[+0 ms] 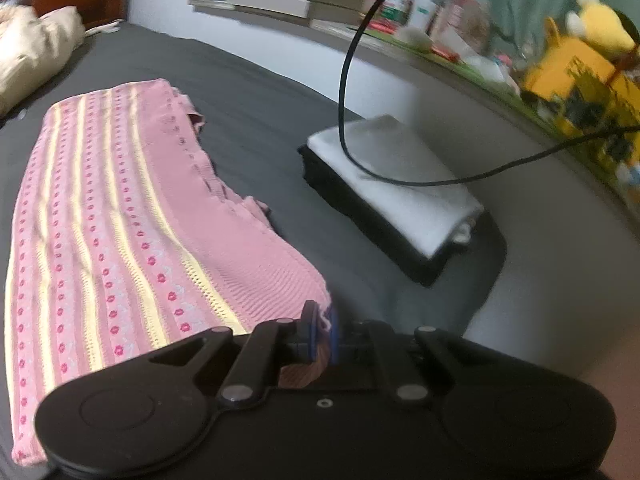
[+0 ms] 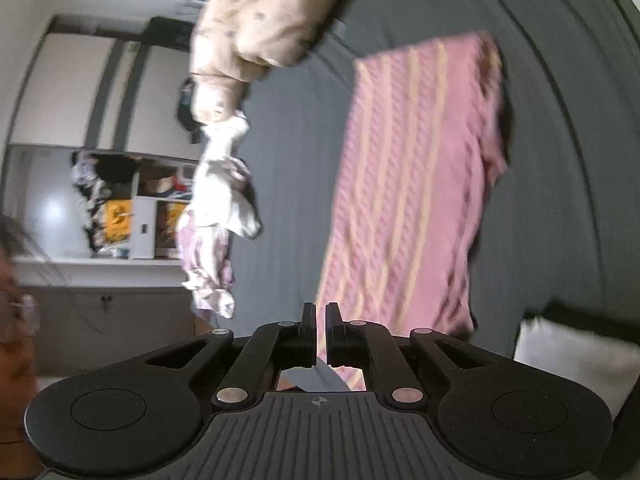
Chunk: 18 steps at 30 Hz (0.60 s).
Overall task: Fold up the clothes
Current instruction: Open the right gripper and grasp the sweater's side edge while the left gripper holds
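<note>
Pink striped sweater point(image 1: 120, 216) lying on grey bed point(image 1: 260, 128), already narrowed into long band, sides seemingly folded in; crosswise fold looking still to do

Left tool point(image 1: 320, 334) pinching near corner of sweater, pink fabric showing between blue pads

Right tool point(image 2: 320, 334) nearly pressed together, slim gap showing, gripping nothing visible, hovering at sweater's near end

Folded white garment point(image 1: 396, 184) sitting on black one beside wall – finished stack, likely

Beige and white crumpled clothes point(image 2: 224, 160) waiting at bed edge, unfolded

Judging roughly midway
</note>
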Tool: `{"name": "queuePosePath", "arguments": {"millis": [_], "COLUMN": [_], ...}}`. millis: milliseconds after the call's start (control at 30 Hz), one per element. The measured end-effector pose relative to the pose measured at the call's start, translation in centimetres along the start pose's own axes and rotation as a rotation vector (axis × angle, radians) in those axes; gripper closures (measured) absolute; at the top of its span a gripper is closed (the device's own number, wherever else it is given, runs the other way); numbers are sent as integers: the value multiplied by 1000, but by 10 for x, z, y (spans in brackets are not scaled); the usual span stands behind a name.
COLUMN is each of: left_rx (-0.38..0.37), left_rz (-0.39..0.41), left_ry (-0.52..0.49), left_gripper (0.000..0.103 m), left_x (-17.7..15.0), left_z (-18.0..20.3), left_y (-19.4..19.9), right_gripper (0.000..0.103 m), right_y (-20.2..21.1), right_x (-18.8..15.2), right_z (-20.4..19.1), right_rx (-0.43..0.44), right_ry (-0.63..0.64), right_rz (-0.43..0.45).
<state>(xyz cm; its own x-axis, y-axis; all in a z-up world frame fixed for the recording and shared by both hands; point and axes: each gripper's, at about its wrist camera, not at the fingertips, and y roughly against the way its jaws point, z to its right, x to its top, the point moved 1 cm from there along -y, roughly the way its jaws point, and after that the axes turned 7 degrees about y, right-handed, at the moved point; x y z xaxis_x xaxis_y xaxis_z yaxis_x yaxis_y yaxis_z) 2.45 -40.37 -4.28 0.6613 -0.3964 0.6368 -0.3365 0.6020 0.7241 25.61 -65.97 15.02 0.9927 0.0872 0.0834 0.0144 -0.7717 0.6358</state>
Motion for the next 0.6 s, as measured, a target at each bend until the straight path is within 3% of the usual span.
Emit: {"name": "queuePosePath", "arguments": {"millis": [133, 233, 267, 300, 333, 367, 533, 600], "left_rx": [23, 36, 36, 36, 37, 38, 47, 50], "left_rz": [-69, -81, -81, -77, -72, -69, -60, -61], "left_ry": [-62, -37, -24, -15, -5, 5, 34, 38], "left_gripper": [96, 96, 96, 96, 96, 96, 96, 96], "left_x": [-11, -10, -9, -7, -5, -3, -3, -5], "left_z": [1, -2, -2, -2, -1, -1, -1, -1], "left_y": [-15, -14, -13, -11, -10, -9, -6, -8], "right_gripper": [99, 98, 93, 85, 58, 39, 38, 39], "right_y": [-42, -82, -94, -106, -118, -129, -150, -156], "right_x": [-11, -11, -10, -10, -9, -8, -11, -8], "right_z": [20, 42, 50, 57, 65, 70, 84, 85], "right_rx": [-168, -258, -276, -276, -280, -289, -293, -336], "right_ry": [79, 135, 137, 140, 142, 143, 204, 225], "right_rz": [48, 96, 101, 102, 103, 108, 186, 223]}}
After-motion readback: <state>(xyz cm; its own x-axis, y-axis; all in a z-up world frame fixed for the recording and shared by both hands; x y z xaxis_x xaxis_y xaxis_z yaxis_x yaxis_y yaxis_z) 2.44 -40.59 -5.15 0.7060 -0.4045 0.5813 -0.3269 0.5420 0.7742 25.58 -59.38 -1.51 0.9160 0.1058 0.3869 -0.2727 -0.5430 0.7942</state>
